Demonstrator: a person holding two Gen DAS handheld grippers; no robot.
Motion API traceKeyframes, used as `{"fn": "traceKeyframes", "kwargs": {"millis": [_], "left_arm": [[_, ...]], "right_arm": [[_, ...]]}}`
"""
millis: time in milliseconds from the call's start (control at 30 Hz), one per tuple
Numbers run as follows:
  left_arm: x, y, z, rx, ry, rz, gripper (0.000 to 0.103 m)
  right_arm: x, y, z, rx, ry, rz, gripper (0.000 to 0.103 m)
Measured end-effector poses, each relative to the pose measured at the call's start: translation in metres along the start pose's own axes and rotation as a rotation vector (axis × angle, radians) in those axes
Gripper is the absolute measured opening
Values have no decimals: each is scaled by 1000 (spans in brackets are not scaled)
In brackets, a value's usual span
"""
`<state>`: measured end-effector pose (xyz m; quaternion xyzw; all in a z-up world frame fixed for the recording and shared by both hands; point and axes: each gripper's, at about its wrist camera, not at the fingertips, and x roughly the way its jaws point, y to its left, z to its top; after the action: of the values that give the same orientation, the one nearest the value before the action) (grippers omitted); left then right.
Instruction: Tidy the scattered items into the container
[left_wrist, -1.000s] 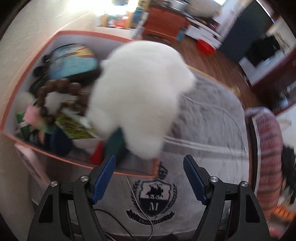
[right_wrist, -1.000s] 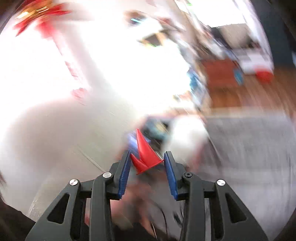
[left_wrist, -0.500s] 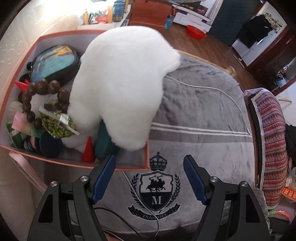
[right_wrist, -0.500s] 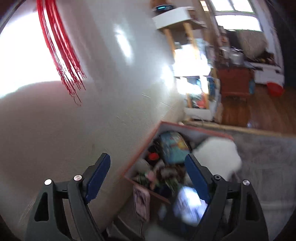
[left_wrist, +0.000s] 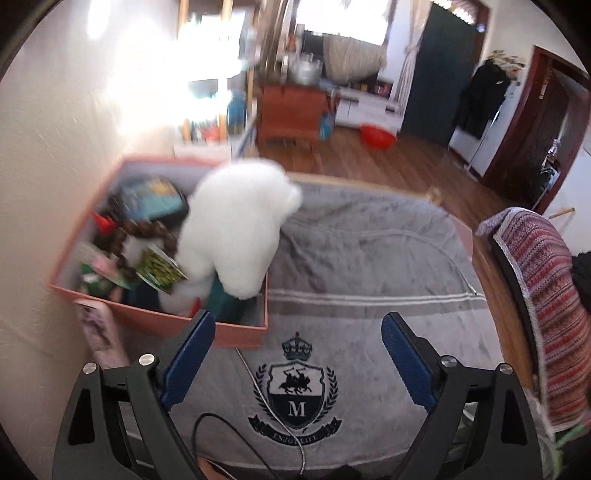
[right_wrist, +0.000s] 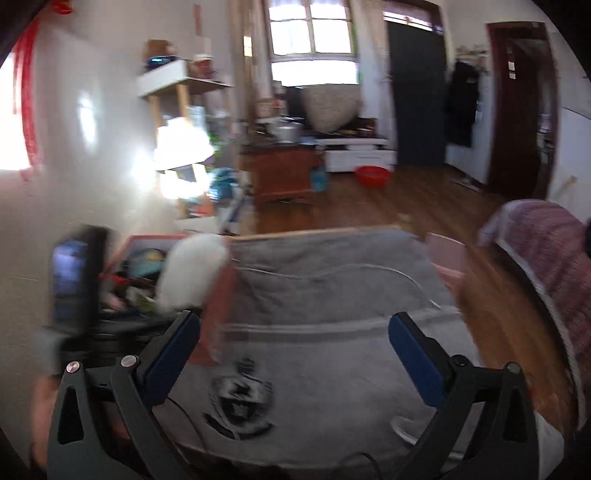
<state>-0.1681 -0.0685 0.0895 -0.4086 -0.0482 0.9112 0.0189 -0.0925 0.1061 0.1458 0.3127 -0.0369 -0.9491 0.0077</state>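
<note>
Grey bedding with a crest print lay under both of my grippers, the left gripper (left_wrist: 297, 343) and right gripper (right_wrist: 293, 338) each with jaws opening and nothing between them. Just beyond, the pink box (left_wrist: 229, 332) sat against the wall, its white plush toy (left_wrist: 236, 225) bulging over the rim, which I judged could tumble out. Blur hid most small items inside.

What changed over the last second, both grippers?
The right gripper let go of the red cone, which now lies in the pink box; its jaws are opening, empty. The left gripper pulled back, jaws opening, empty. The white plush and beads stayed in the box.
</note>
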Motion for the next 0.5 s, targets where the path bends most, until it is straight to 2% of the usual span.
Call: {"fn": "traceKeyframes", "kwargs": {"millis": [33, 167, 200, 267, 333, 433, 500], "left_arm": [[-15, -5, -6, 23, -38, 19, 103], [-82, -17, -47, 80, -250, 102, 103], [-95, -15, -54, 77, -270, 115, 103], [-112, -10, -69, 54, -280, 146, 103], [-123, -9, -83, 36, -255, 202, 103], [-135, -17, -98, 94, -236, 271, 103], [-146, -22, -105, 132, -250, 287, 103]], "right_arm": [[-2, -5, -4, 13, 6, -13, 102], [-16, -16, -23, 41, 44, -31, 102], [-19, -17, -28, 46, 55, -26, 102], [-29, -18, -39, 53, 74, -2, 102], [-37, -16, -47, 52, 85, 18, 102], [-46, -13, -60, 43, 91, 39, 102], [-54, -10, -66, 36, 90, 54, 102]]}}
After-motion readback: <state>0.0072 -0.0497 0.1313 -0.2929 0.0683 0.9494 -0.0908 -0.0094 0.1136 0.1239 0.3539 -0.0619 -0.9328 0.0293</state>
